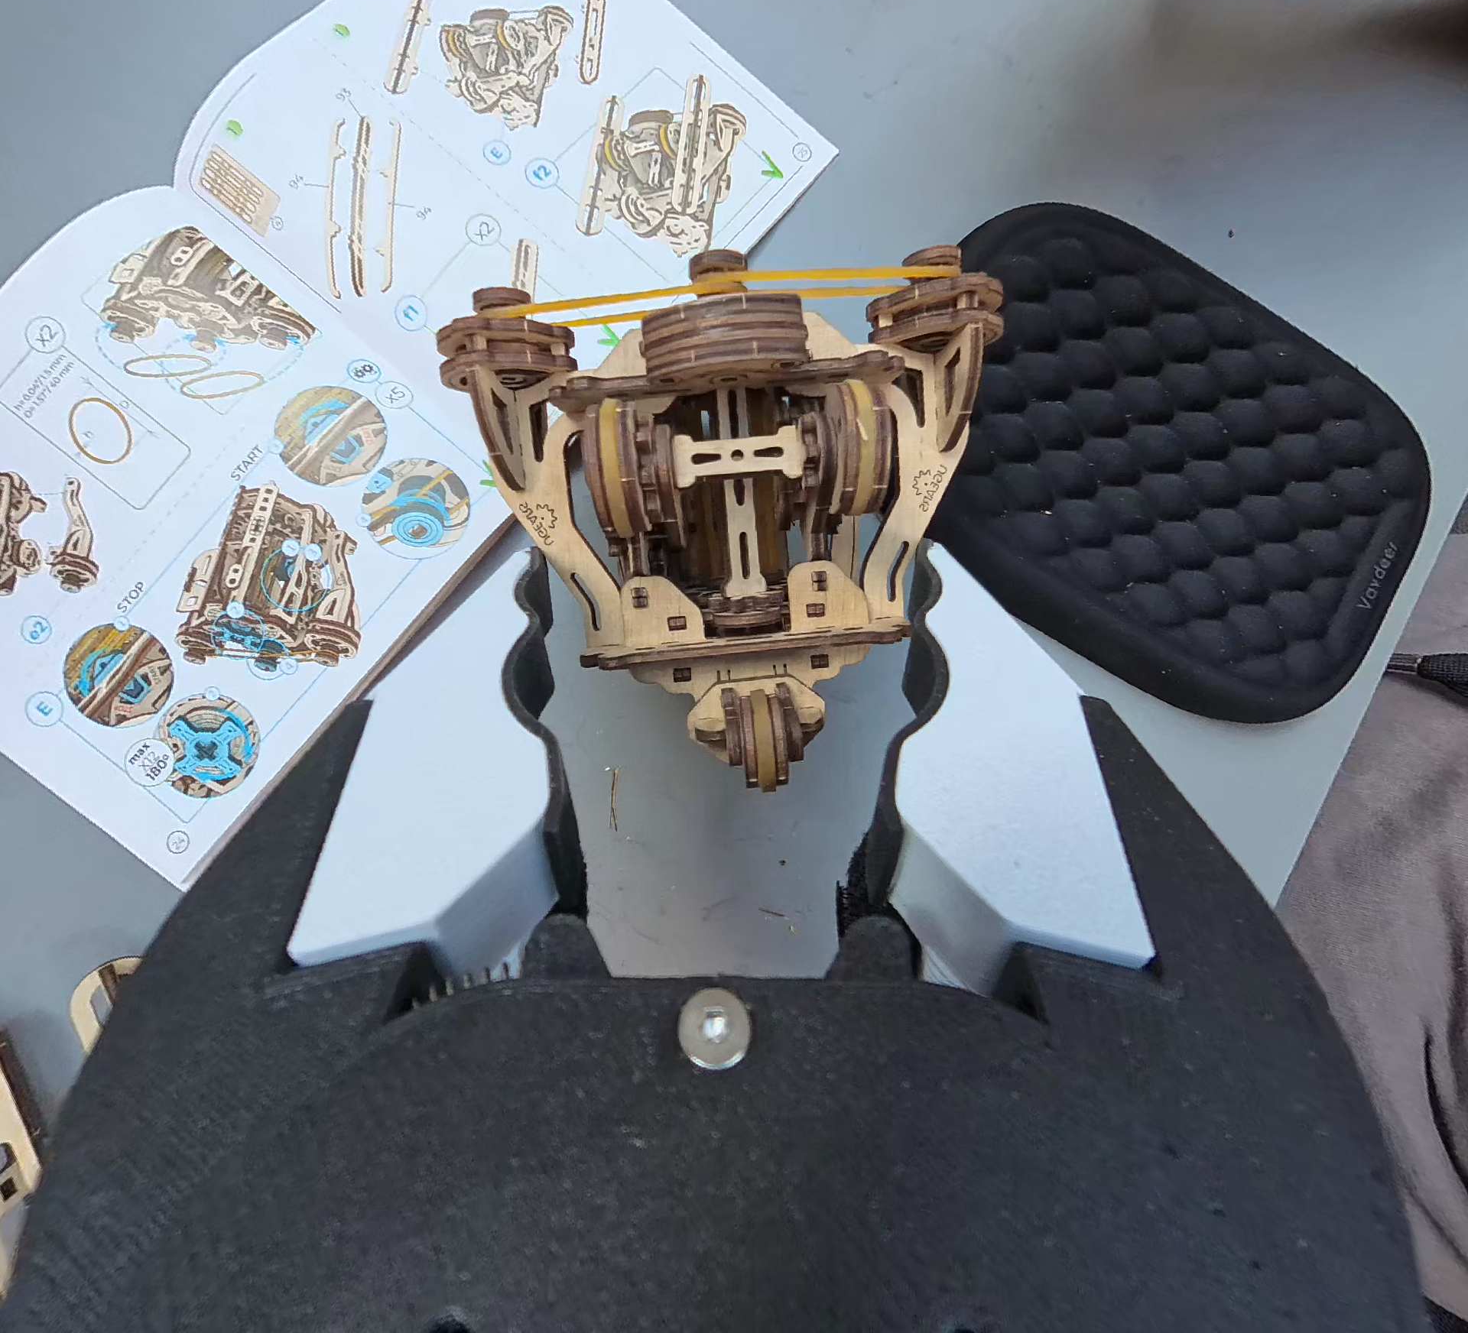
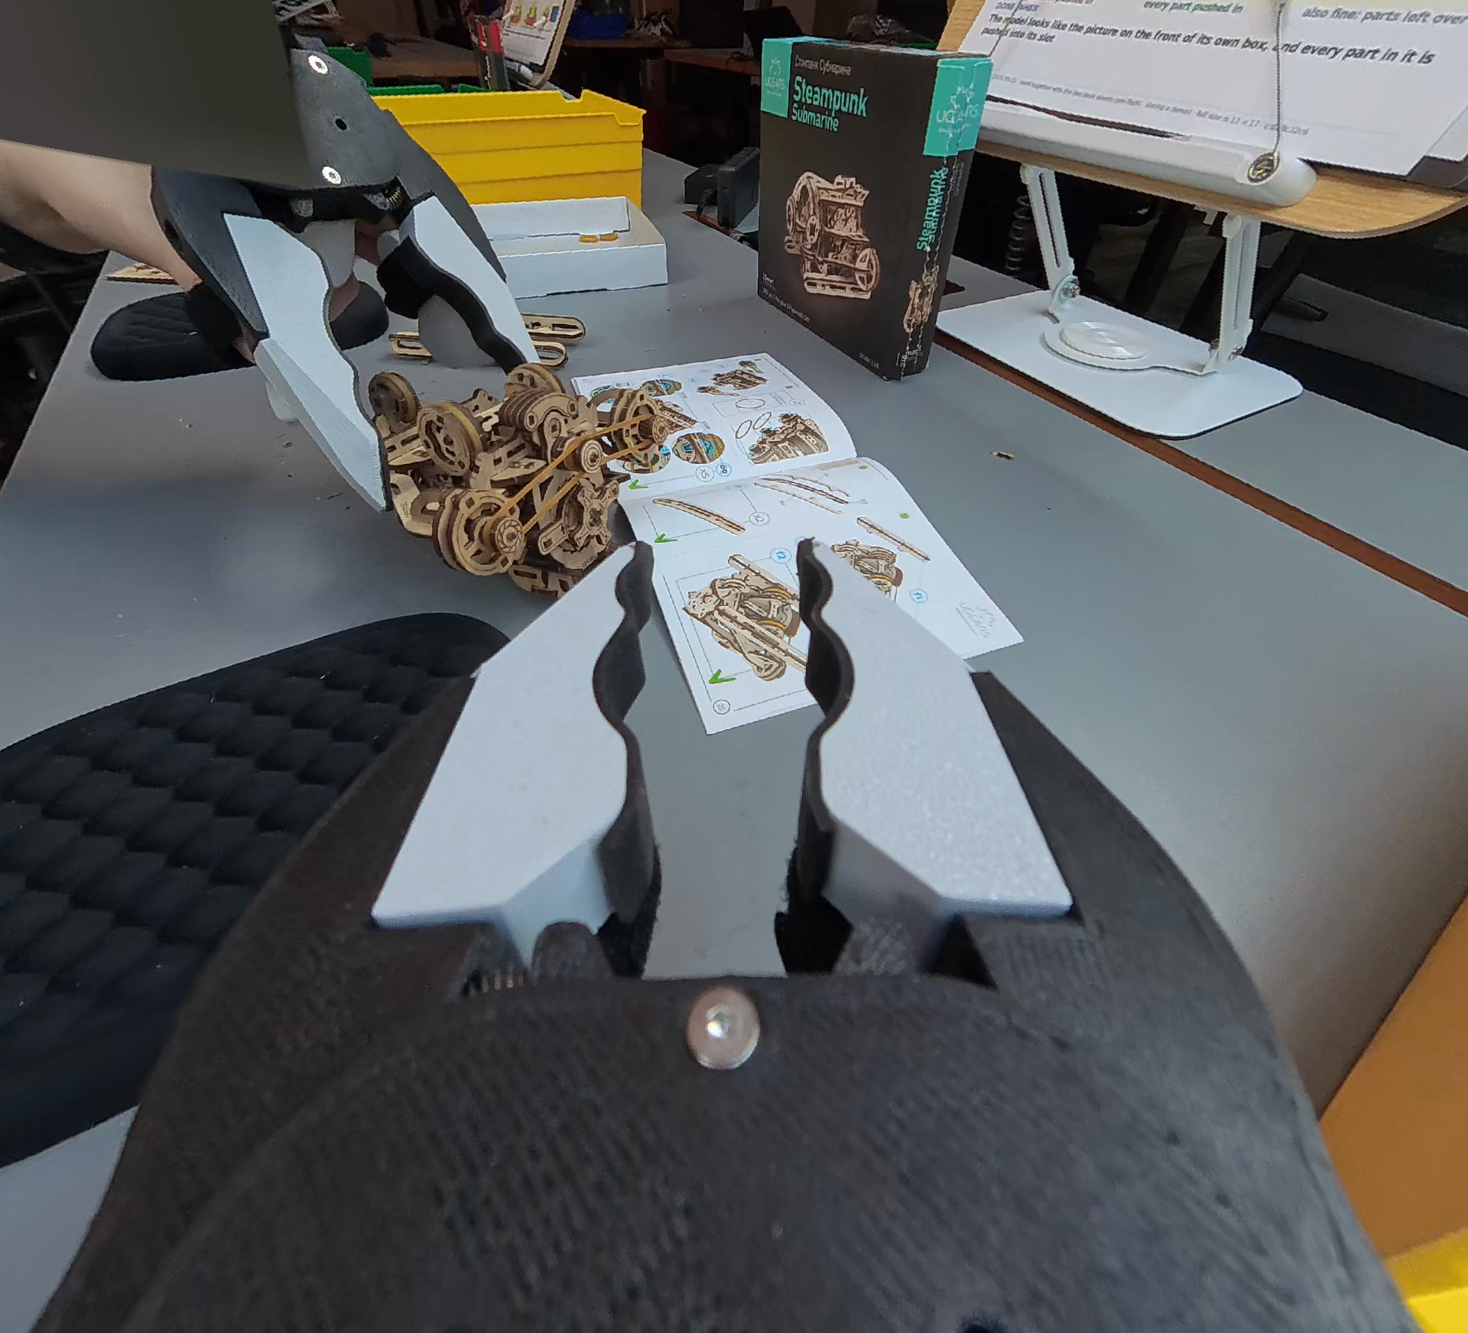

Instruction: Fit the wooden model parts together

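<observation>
Left wrist view: our left gripper (image 1: pixel 727 580) clamps the part-built wooden model (image 1: pixel 719 493) between its two fingers, the black pads pressing on the lower flanks of the pale side plates. The model is carried above the grey table (image 1: pixel 1033 64), with its three pulleys turned away from the camera and a yellow rubber band (image 1: pixel 739 294) stretched across them. Behind it the instruction booklet (image 1: pixel 334 310) lies open and flat; a black quilted pad (image 1: pixel 1191 453) lies to the right, just beside the model in this view.

Right wrist view: our right gripper (image 2: pixel 719 564) holds nothing, its fingers a moderate gap apart, aimed over the booklet (image 2: pixel 794 548) and low above the table (image 2: pixel 1112 580). Farther off, the left gripper (image 2: pixel 445 421) is seen from the side with the model (image 2: pixel 508 477) in its grasp, apparently just above or resting on the table; contact cannot be told. Loose slotted wooden strips (image 2: pixel 556 330) lie beyond it, near a white tray (image 2: pixel 580 247). The kit box (image 2: pixel 858 199) stands upright behind the booklet, and a document stand (image 2: pixel 1152 342) is to the right.

Step in hand, as we judge it: the model is steadied for the next part, with the band already fitted over the pulleys. The open pages show long rail strips going onto the body, so the next move probably calls for the free right gripper to fetch a strip from beyond the model, pinch it near one end, and press its tabs squarely into the slots while the left grasp resists the push without crushing the thin plates.
</observation>
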{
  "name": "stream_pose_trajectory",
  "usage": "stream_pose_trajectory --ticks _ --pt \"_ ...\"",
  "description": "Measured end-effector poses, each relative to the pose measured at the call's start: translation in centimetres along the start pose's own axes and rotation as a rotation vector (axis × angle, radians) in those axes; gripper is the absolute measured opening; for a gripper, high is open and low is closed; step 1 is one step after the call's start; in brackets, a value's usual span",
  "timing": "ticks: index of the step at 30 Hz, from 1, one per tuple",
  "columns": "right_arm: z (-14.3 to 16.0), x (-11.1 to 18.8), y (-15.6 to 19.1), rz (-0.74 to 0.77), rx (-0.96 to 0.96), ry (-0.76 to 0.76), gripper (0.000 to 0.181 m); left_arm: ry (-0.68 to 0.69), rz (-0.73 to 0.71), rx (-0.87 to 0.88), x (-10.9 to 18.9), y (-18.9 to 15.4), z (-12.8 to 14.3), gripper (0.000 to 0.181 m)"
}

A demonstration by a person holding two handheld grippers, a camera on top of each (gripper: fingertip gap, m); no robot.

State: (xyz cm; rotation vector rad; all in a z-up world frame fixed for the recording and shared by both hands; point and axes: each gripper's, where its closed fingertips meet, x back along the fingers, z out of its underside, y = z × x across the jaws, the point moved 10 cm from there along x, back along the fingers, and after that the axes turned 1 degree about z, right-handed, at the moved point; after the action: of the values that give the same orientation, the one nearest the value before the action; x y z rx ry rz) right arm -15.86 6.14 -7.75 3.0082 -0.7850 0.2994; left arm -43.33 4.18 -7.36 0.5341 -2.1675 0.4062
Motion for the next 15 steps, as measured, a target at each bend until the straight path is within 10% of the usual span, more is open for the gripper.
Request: stream_pose_trajectory --ticks 15 --pt "0.3 -0.2 0.0 -0.008 -0.005 0.016 0.035 -0.133 -0.018 0.036 2.0 -0.1 0.5 0.085"
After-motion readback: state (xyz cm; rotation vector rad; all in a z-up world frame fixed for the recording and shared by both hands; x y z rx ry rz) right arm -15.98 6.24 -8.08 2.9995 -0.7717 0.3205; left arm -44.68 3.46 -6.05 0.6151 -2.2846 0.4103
